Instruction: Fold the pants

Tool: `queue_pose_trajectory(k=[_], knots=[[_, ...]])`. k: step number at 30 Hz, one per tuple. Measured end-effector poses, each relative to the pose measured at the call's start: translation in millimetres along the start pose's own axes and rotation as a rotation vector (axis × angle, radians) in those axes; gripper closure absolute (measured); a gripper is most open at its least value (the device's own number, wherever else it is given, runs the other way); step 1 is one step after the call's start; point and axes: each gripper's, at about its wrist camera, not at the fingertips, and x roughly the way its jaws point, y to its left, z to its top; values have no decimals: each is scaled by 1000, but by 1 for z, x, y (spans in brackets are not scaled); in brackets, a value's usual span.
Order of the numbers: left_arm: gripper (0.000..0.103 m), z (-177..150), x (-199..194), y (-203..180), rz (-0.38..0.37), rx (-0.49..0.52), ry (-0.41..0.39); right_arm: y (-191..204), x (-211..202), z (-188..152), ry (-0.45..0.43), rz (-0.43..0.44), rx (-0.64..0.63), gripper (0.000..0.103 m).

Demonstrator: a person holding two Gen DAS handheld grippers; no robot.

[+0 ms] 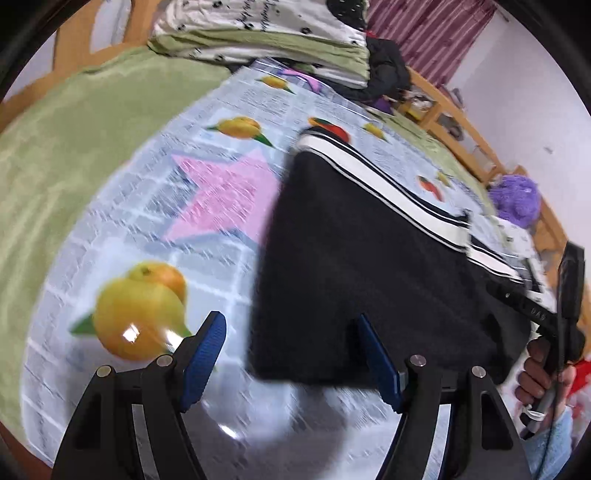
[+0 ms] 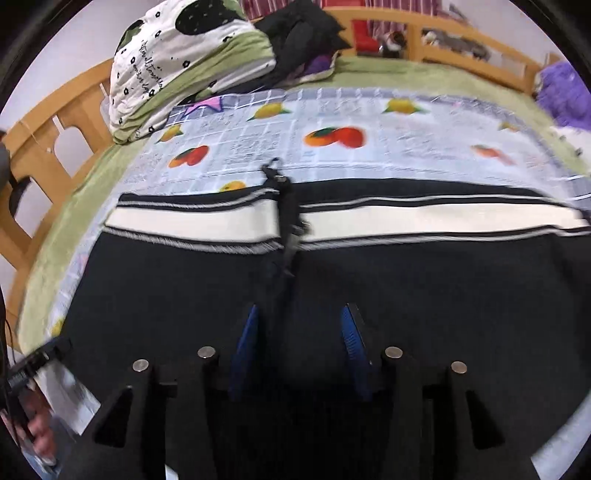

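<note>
The black pants with a wide white stripe and thin white lines along the side [image 2: 332, 266] lie flat on a shiny plastic cover printed with oranges, a pink star and grey squares [image 1: 155, 206], which is spread over a bed with a soft green blanket [image 1: 55, 155]. In the right wrist view the pants fill the near half of the picture, and a dark string [image 2: 284, 206] lies across the white stripe. The left tongs [image 1: 291, 345], black with blue pads, are spread wide with nothing between them; one blue finger is over the fruit cover and the other is over the near corner of the pants. The right tongs [image 2: 301, 332] are partly spread over the black cloth and are not pinching it. In the left wrist view a hand [image 1: 543, 373] grips the black handle of the right tool at the far right edge. At the head of the bed sits a folded white and green quilt with black dots [image 2: 177, 62], beside a pile of dark clothes [image 2: 299, 29]. A fluffy purple thing [image 1: 517, 199] rests near the wooden bed rail [image 2: 461, 40].
</note>
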Motion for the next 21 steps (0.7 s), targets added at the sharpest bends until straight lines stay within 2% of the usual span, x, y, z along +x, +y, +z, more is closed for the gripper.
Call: queue_pose_trajectory(k=[2,4,6,9,12,15,17,21], knots=[[32,-7,0,2,-41,-17,14,-7,-22,-13,-21,-61,-39,54],[32,-8,0,2,-43,-27,12,-21,-46,-29,-38,-118,-78,48],[32,-7,3,2,-38,-41,12,-36,-63,-45,-51,-138,-89,39],[32,-4,9,-3,-22,-46,11,-63,-78,-68,-74,-139,-34,38],[32,-3,15,-12,7,-27,5,-84,-75,-80,-99,-123,45,38],[32,-7,17,-22,66,17,-13,-101,-59,-84,-54,-95,150,38],[32,-10,17,-27,100,45,-28,-110,-49,-88,-44,-46,214,38],[32,-12,16,-28,121,50,-46,-119,-35,-98,-44,-23,262,38]])
